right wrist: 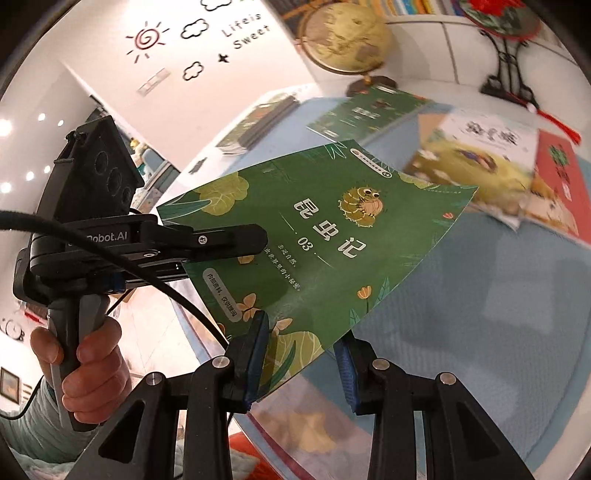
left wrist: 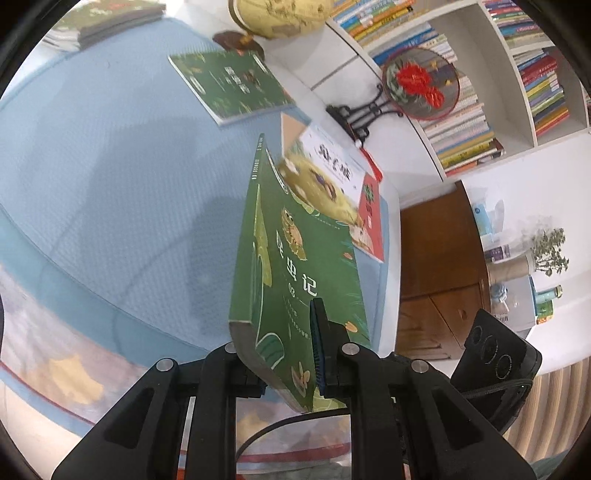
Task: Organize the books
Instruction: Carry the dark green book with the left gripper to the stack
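Note:
My left gripper (left wrist: 275,332) is shut on the lower edge of a green book with a caterpillar on its cover (left wrist: 295,258), which it holds tilted above the blue table (left wrist: 110,166). In the right wrist view the left gripper (right wrist: 225,251) clamps that book (right wrist: 332,229) at its left edge. The book's near corner lies between the fingers of my right gripper (right wrist: 301,350). The left pad (right wrist: 258,347) lies against it, and a small gap shows at the right pad (right wrist: 345,365). On the table lie a second green book (left wrist: 232,85), a yellow-and-white book (left wrist: 328,177) and a red book (left wrist: 373,218).
A stack of books (left wrist: 107,18) sits at the table's far side beside a globe (left wrist: 277,14). An embroidered fan on a black stand (left wrist: 421,81) stands before a full white bookshelf (left wrist: 517,74). A person's hand (right wrist: 85,362) grips the left gripper's handle.

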A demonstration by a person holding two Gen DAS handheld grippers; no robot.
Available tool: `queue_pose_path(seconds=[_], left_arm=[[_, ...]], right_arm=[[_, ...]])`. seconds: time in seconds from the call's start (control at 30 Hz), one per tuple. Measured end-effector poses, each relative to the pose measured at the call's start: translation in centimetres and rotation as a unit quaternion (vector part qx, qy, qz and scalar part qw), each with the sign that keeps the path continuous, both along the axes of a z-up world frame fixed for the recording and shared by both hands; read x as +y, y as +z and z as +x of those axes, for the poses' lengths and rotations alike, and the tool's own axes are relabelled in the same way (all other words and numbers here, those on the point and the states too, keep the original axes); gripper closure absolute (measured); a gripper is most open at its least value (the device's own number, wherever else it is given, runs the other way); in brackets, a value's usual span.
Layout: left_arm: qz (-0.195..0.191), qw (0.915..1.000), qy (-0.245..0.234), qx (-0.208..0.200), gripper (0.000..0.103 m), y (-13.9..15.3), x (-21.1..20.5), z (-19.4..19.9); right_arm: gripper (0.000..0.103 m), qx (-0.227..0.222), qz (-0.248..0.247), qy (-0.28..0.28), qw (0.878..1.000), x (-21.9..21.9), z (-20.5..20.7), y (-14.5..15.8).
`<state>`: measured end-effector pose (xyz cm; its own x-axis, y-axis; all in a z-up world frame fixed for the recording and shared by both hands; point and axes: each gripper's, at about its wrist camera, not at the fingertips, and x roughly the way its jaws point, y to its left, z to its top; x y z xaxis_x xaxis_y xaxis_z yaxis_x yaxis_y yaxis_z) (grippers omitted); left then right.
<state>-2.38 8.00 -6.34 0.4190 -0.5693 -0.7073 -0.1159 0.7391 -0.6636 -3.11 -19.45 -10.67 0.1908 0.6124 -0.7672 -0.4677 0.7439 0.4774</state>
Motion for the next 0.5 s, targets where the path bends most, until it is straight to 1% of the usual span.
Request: queue_pose_path(seconds=[0.1,0.27,0.37,0.5], left_arm=[[-0.002,0.9999,0.012,-0.006,0.089,0.4,2.0,0.5],[0.0,0.9996,0.022,-0.016,0.089,1.1,6.2,2.6],[0.001,0.9995,0.024,-0.022,0.089,1.4,9.5,4.7],[0.002,0.9992,0.029,-0.028,0.089,1.2,15.0,8.6]], right_arm=[[0.069,-0.009,-0.003,0.009,1.0,2.0,0.7,0.5],[0.069,-0.022,0.0,0.017,1.0,5.7,2.6,1.4],[0.069,-0.028,-0.002,0.021,0.999,8.9,4.7,1.6],[0.069,-0.028,0.004,0.018,0.999,14.7,9.0,1.3]])
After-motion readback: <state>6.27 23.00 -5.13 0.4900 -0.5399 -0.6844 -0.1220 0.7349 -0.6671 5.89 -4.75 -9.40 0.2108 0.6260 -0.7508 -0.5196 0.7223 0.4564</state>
